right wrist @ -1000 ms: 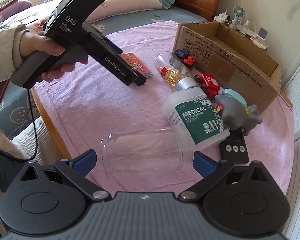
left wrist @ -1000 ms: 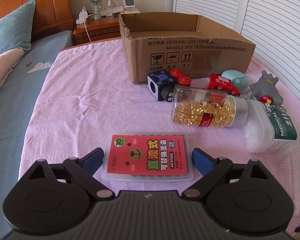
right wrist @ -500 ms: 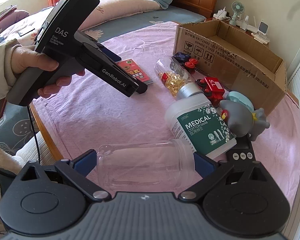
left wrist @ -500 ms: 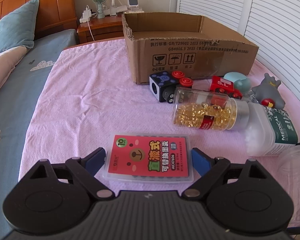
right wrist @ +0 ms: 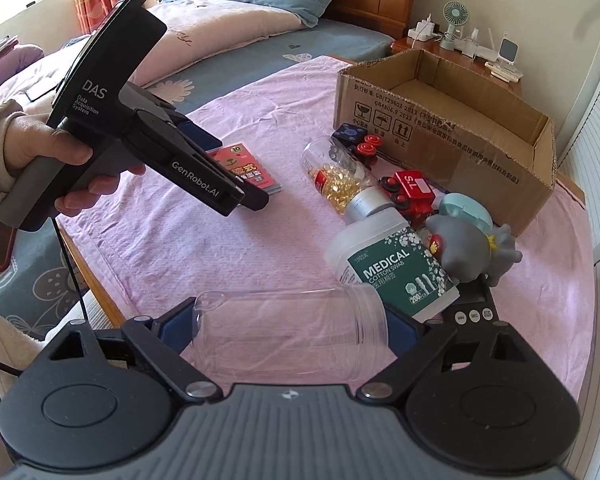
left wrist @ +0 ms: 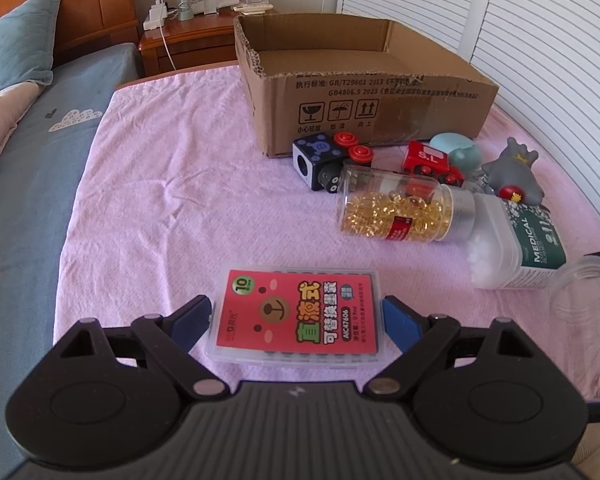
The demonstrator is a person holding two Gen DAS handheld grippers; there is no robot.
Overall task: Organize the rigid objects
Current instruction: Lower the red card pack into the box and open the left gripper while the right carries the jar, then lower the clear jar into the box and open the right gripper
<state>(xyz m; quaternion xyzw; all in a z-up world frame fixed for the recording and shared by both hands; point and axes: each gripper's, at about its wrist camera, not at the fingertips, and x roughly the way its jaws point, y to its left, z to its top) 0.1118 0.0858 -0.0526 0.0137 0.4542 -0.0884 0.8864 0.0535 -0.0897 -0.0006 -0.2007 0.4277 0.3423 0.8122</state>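
You are straddling two things at once, one per gripper. Your left gripper (left wrist: pixel 296 318) is sitting with its jaws spread wide around the flat red refill case (left wrist: pixel 298 314), a blue pad just beside each long edge but neither one pressing it, so the case is lying loose on the pink cloth (left wrist: pixel 172 200). Your right gripper (right wrist: pixel 290 330) is bracketing the empty clear jar (right wrist: pixel 290 332), which is lying on its side across the jaws; the pads are at its two ends, apparently touching, yet you cannot tell from here whether they are squeezing it. Taking the jar end to end looks sensible, since its round wall would likely roll out of a side pinch. The open cardboard box (left wrist: pixel 364 92) is waiting at the far end of the cloth, seemingly the place for everything. The capsule bottle (left wrist: pixel 404 212), cotton swab tub (right wrist: pixel 392 264), toy train (left wrist: pixel 430 162) and grey figurine (right wrist: pixel 474 250) are crowding in front of it, all outside.
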